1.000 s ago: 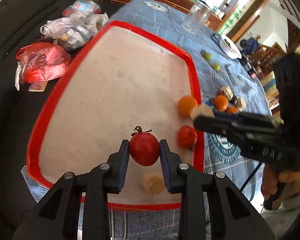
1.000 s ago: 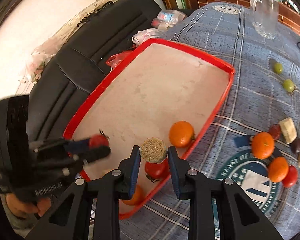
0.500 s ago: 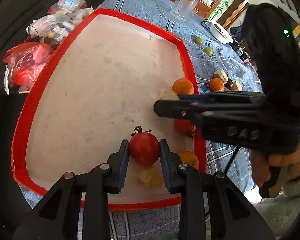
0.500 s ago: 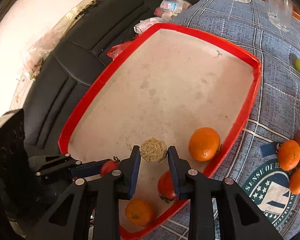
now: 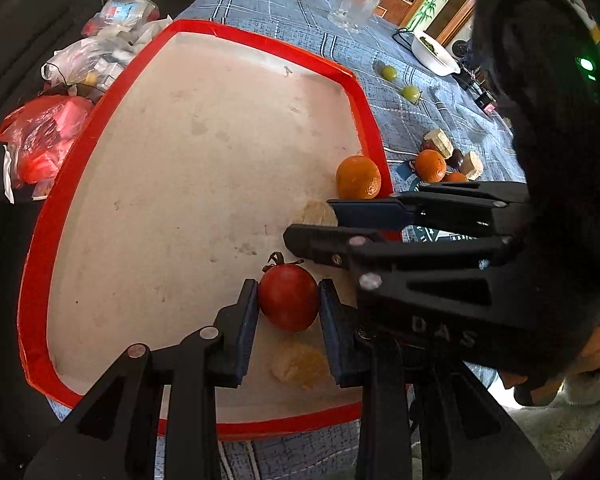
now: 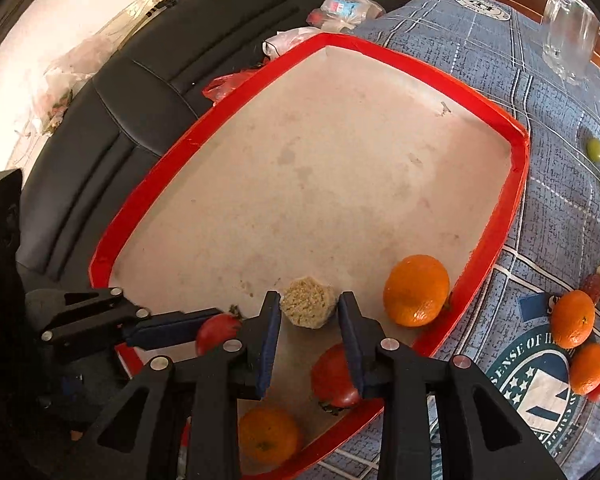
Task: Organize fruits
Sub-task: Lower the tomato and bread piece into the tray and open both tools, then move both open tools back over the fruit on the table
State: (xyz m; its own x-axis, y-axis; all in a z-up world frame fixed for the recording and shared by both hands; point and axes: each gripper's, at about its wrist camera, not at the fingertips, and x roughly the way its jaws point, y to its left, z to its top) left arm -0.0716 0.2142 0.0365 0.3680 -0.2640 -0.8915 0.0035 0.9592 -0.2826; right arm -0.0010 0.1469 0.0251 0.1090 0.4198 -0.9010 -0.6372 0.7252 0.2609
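A red-rimmed tray [image 5: 364, 104] [image 6: 516, 148] lies on the blue cloth. My left gripper [image 5: 288, 300] is shut on a red tomato [image 5: 288, 296] low over the tray's near end; the tomato also shows in the right wrist view [image 6: 216, 330]. My right gripper [image 6: 309, 312] is shut on a beige hexagonal chunk [image 6: 308, 307] and holds it over the tray beside the left gripper. In the tray lie an orange [image 6: 416, 290] [image 5: 358, 176], a tomato [image 6: 334, 378], another orange [image 6: 268, 434] and a pale chunk [image 5: 296, 364].
On the cloth to the right lie oranges [image 6: 572, 318], a tomato, dates, beige chunks [image 5: 440, 142] and two green grapes [image 6: 594, 150]. A glass mug [image 5: 358, 2] and a white bowl [image 5: 434, 50] stand farther back. Plastic bags [image 5: 40, 132] lie on a black sofa to the left.
My right gripper carried the beige chunk from the tray's right edge in over the tray, crossing close above my left gripper. The left gripper kept hold of the tomato and barely moved.
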